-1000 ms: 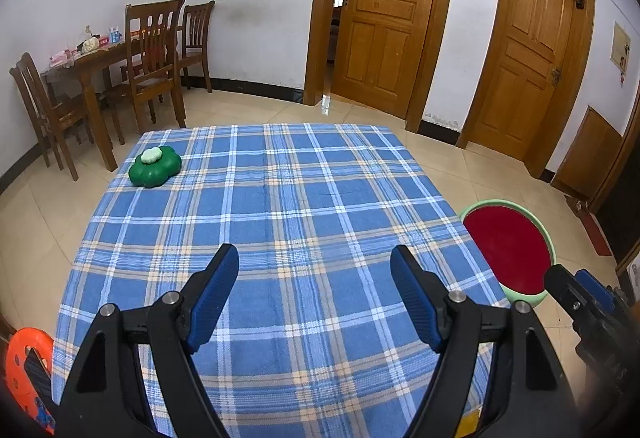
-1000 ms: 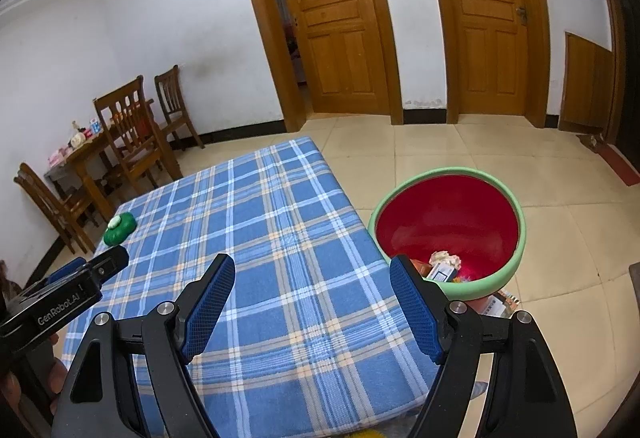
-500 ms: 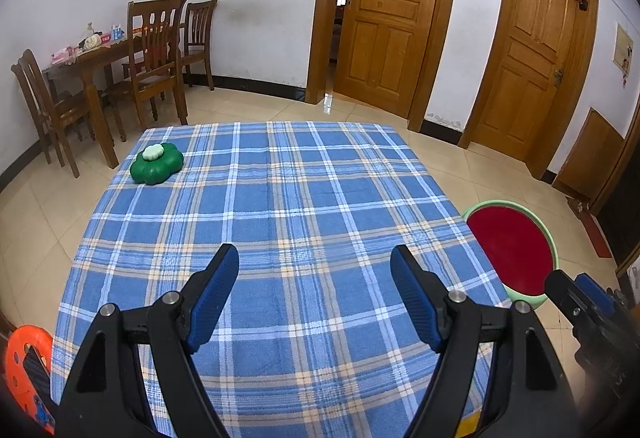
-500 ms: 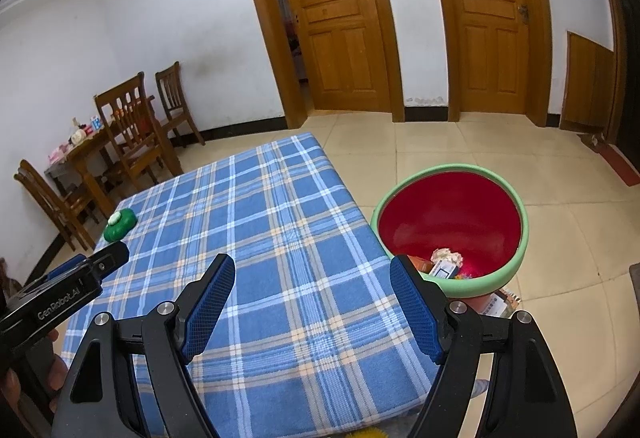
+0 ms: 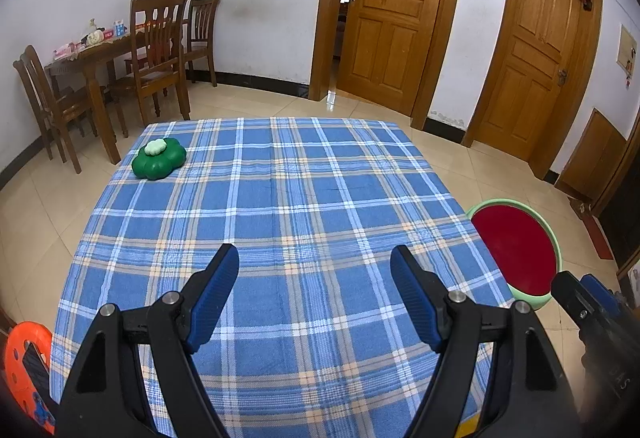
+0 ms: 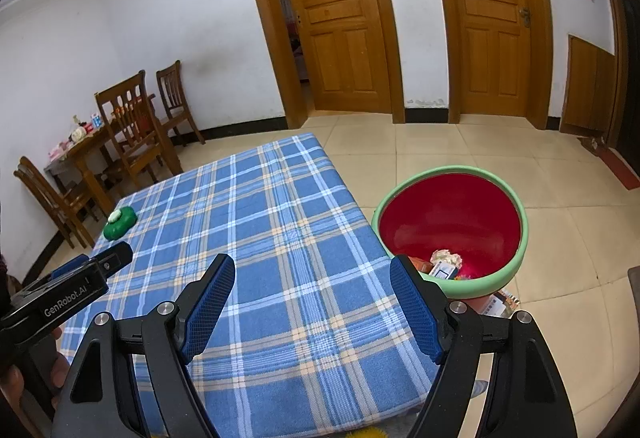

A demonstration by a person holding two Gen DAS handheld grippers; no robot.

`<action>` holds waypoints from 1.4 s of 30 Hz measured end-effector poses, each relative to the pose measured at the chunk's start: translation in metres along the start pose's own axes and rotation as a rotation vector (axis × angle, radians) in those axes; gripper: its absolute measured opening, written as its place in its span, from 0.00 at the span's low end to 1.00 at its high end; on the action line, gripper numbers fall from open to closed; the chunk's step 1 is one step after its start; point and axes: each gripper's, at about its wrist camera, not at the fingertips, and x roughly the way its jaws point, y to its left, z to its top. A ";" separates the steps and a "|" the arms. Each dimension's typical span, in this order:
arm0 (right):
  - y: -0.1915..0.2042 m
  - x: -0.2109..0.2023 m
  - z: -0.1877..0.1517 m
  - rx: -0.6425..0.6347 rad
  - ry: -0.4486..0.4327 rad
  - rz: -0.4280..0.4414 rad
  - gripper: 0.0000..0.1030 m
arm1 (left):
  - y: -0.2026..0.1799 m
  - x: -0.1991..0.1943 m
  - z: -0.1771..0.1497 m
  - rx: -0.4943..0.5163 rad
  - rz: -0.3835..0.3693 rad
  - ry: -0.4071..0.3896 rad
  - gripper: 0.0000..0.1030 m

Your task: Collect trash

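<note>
left gripper [image 5: 314,278]: jaws wide, empty | right gripper [image 6: 312,278]: jaws wide, empty | change: none, both hold as a second ago | trash [image 6: 444,264]: in red bin [image 6: 516,262] at 3 o'clock off blue plaid table [image 5: 280,197] | remaining: green flower-shaped thing [image 5: 159,159] at 10 o'clock (possibly trash).

White walls, beige tiled floor [image 5: 460,165], two wooden doors [image 5: 390,9] — dining table [image 5: 92,57] with chairs [image 5: 160,49].
</note>
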 end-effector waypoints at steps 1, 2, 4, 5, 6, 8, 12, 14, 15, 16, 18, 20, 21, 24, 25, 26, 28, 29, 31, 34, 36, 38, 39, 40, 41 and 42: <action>0.000 0.000 0.000 0.000 0.001 -0.001 0.78 | 0.001 0.000 -0.001 -0.002 0.000 0.002 0.75; 0.000 0.000 0.000 0.000 0.002 -0.001 0.78 | 0.001 0.000 -0.001 -0.003 0.000 0.003 0.75; 0.000 0.000 0.000 0.001 0.002 -0.002 0.78 | 0.001 0.000 -0.001 -0.003 0.001 0.003 0.75; -0.001 0.000 0.000 0.001 0.001 -0.001 0.78 | 0.001 0.000 -0.001 -0.003 0.000 0.002 0.75; -0.001 0.000 0.000 0.001 0.001 -0.002 0.78 | 0.001 0.000 -0.001 -0.003 -0.001 0.003 0.75; -0.001 0.001 0.000 0.001 0.002 -0.002 0.78 | 0.001 0.001 -0.001 -0.004 -0.001 0.004 0.75; -0.002 0.000 -0.001 0.001 0.004 -0.003 0.78 | 0.001 0.001 -0.001 -0.004 0.001 0.006 0.75; -0.003 0.001 -0.001 0.002 0.007 -0.003 0.78 | 0.001 0.001 -0.001 -0.004 0.000 0.008 0.75; -0.003 0.001 -0.001 0.002 0.007 -0.003 0.78 | 0.000 0.002 -0.001 -0.003 0.000 0.008 0.75; -0.003 0.001 -0.001 0.002 0.008 -0.004 0.78 | 0.000 0.001 -0.001 -0.003 0.000 0.008 0.75; -0.003 0.001 -0.002 0.003 0.010 -0.004 0.78 | 0.000 0.001 -0.001 -0.004 0.000 0.008 0.75; -0.002 0.001 -0.002 0.002 0.010 -0.006 0.78 | 0.000 0.001 -0.001 -0.003 0.000 0.008 0.75; -0.002 0.001 -0.002 0.002 0.009 -0.005 0.78 | 0.000 0.001 -0.001 -0.003 0.000 0.008 0.75; -0.003 0.001 -0.002 0.001 0.008 -0.005 0.78 | 0.000 0.001 -0.001 -0.003 -0.001 0.009 0.75; -0.003 0.001 -0.002 0.001 0.009 -0.005 0.78 | 0.000 0.001 -0.001 -0.004 -0.001 0.009 0.75; -0.003 0.001 -0.002 0.001 0.010 -0.004 0.78 | 0.000 0.001 -0.001 -0.004 -0.001 0.009 0.75; -0.004 0.002 -0.003 0.001 0.012 -0.004 0.78 | 0.000 0.001 -0.001 -0.003 0.000 0.008 0.75; -0.003 0.002 -0.003 0.002 0.013 -0.004 0.78 | 0.000 0.001 -0.001 -0.004 0.000 0.008 0.75; -0.002 0.002 -0.003 0.003 0.015 -0.004 0.78 | 0.000 0.001 -0.001 -0.004 0.000 0.009 0.75; -0.003 0.002 -0.003 0.002 0.013 -0.005 0.78 | 0.000 0.001 -0.002 -0.005 0.000 0.010 0.75; -0.003 0.002 -0.003 0.002 0.014 -0.004 0.78 | 0.000 0.001 -0.001 -0.003 0.001 0.009 0.75; -0.003 0.002 -0.003 0.003 0.016 -0.004 0.78 | 0.000 0.001 -0.001 -0.004 0.000 0.010 0.75; -0.002 0.002 -0.003 0.003 0.017 -0.003 0.78 | 0.000 0.001 -0.001 -0.003 0.000 0.010 0.75; -0.003 0.003 -0.003 0.003 0.018 -0.003 0.78 | 0.000 0.001 -0.001 -0.003 0.000 0.009 0.75; -0.002 0.003 -0.003 0.003 0.018 -0.003 0.78 | 0.000 0.001 -0.001 -0.003 0.001 0.009 0.75; -0.002 0.003 -0.003 0.003 0.018 -0.003 0.78 | 0.000 0.001 -0.001 -0.003 0.000 0.009 0.75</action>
